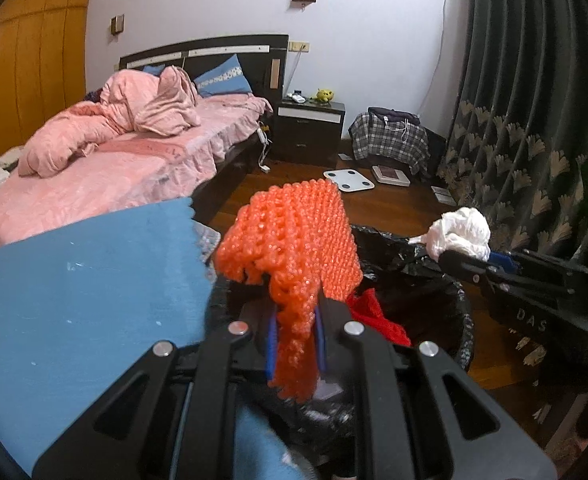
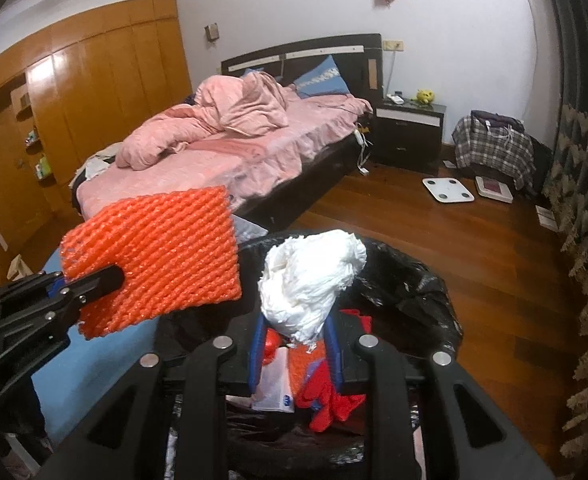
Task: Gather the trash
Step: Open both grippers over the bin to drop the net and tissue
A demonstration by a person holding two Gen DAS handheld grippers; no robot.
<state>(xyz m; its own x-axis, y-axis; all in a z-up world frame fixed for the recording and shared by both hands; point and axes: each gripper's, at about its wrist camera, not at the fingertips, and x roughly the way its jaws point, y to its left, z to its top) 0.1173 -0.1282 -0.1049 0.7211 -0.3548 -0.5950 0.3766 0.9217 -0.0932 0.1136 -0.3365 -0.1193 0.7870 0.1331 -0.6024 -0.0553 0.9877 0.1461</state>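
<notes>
The trash bin [image 2: 434, 292], lined with a black bag, already contains red and orange scraps and a white plastic wrapper. Over its rim nearest the bed, the left claw [image 1: 296, 320] is clamped tight on an orange foam net [image 1: 294, 240], which sticks up above the bin's opening. Over the bin's middle, the right claw [image 2: 294, 344] is closed on a crumpled white tissue wad [image 2: 310, 280], its blue pads [image 2: 256, 356] pressing both sides. A blue surface [image 1: 86, 288] lies just beside the bin, on the side toward the bed [image 2: 230, 160]. Beyond the bin on the wooden floor [image 2: 434, 220] lie a white scale [image 2: 448, 190] and a second flat scale [image 2: 494, 189]; a patterned curtain [image 2: 586, 200] hangs well apart from the bin.
</notes>
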